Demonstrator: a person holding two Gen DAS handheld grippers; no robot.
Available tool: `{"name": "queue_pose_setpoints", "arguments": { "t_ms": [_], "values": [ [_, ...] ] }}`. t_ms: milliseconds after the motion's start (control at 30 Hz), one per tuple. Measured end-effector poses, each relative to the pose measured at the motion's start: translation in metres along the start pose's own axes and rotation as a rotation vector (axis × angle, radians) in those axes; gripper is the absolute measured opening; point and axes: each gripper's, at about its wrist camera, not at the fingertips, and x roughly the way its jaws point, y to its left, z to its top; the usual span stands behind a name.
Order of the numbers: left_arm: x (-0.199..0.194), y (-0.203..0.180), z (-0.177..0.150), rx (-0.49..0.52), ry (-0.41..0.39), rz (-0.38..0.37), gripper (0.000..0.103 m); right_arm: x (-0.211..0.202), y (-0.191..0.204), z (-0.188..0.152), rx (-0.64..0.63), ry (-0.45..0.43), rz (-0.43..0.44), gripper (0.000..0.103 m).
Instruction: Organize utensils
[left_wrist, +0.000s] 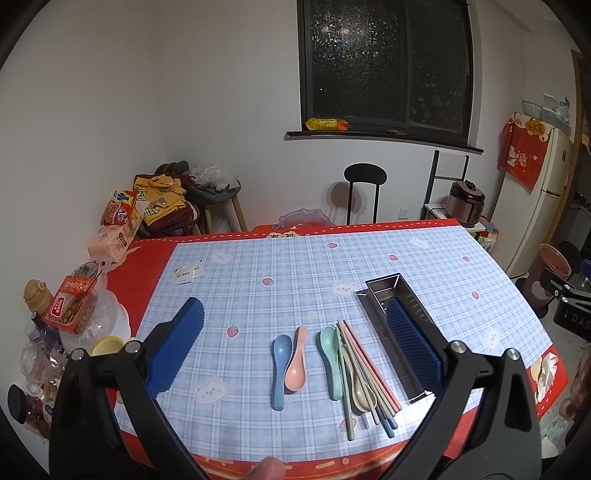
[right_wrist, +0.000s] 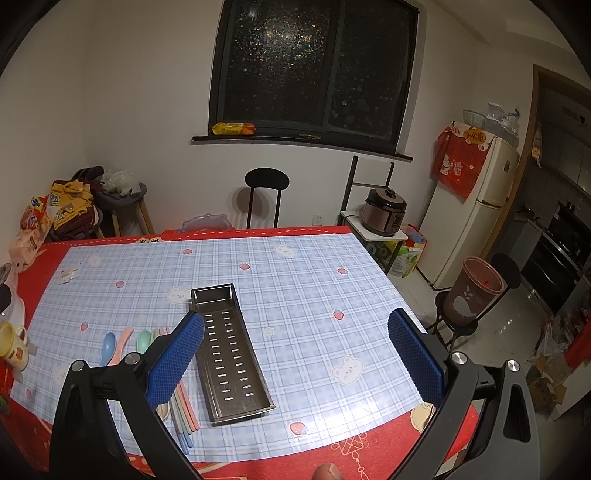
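The left gripper (left_wrist: 295, 354) hangs spread wide and empty above the spoons (left_wrist: 290, 363) and chopsticks (left_wrist: 365, 373), which lie loose just left of the tray (right_wrist: 231, 354). The right gripper (right_wrist: 295, 354) is likewise spread and empty, its left finger over the tray's edge. The chopsticks overlap a green spoon (left_wrist: 330, 360), so a pinch there would likely drag several or scatter them. They lie near the table's (right_wrist: 369, 288) front edge and might roll off. Open cloth lies right and beyond the tray.
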Motion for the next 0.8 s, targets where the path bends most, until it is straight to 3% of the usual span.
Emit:
{"name": "queue_pose_setpoints", "arguments": {
  "t_ms": [667,800],
  "values": [
    [-0.005,-0.008,-0.007,-0.007,0.02,0.029,0.098,0.006,-0.008,-0.002,-0.004,0.017,0.034,0.098],
    [-0.002,-0.006,-0.007,-0.046,0.041,-0.018,0.098,0.016,-0.013,-0.004,0.004,0.033,0.092,0.098]
  ]
}}
